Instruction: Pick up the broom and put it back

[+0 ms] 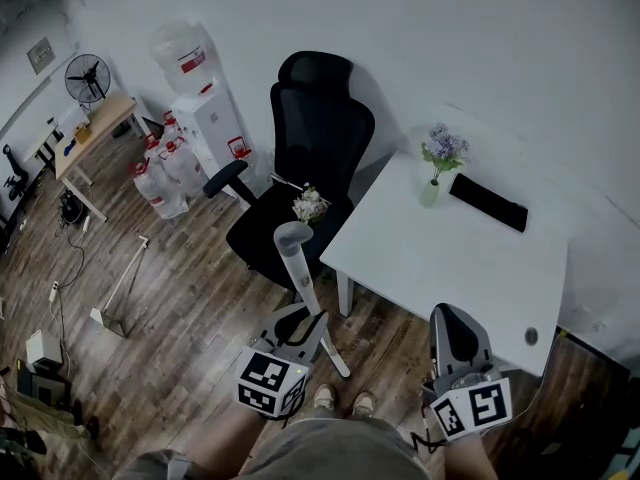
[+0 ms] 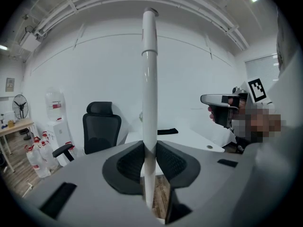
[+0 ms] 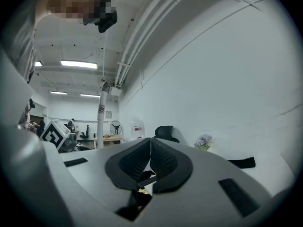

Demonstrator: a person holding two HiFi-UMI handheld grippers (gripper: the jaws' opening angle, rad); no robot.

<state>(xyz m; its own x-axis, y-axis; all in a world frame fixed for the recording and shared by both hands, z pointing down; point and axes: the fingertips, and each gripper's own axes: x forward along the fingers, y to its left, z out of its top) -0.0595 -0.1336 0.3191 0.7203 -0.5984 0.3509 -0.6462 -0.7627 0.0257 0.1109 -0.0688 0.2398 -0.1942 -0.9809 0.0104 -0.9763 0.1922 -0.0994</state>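
Observation:
A white broom handle (image 1: 305,286) stands nearly upright in front of me, its rounded top at about chair-seat height in the head view. My left gripper (image 1: 303,320) is shut on the handle, and in the left gripper view the pole (image 2: 150,93) rises straight up from between the two dark pads (image 2: 128,163). The broom's head is hidden. My right gripper (image 1: 452,316) is held up over the near edge of the table, shut, with nothing between its pads (image 3: 163,161). It also shows at the right of the left gripper view as the right gripper (image 2: 204,99).
A black office chair (image 1: 305,158) stands just beyond the broom, beside a white table (image 1: 440,268) with a flower vase (image 1: 437,168) and a black flat object (image 1: 487,201). A water dispenser (image 1: 205,108), bottles (image 1: 160,173) and a long-handled dustpan (image 1: 122,290) are at the left.

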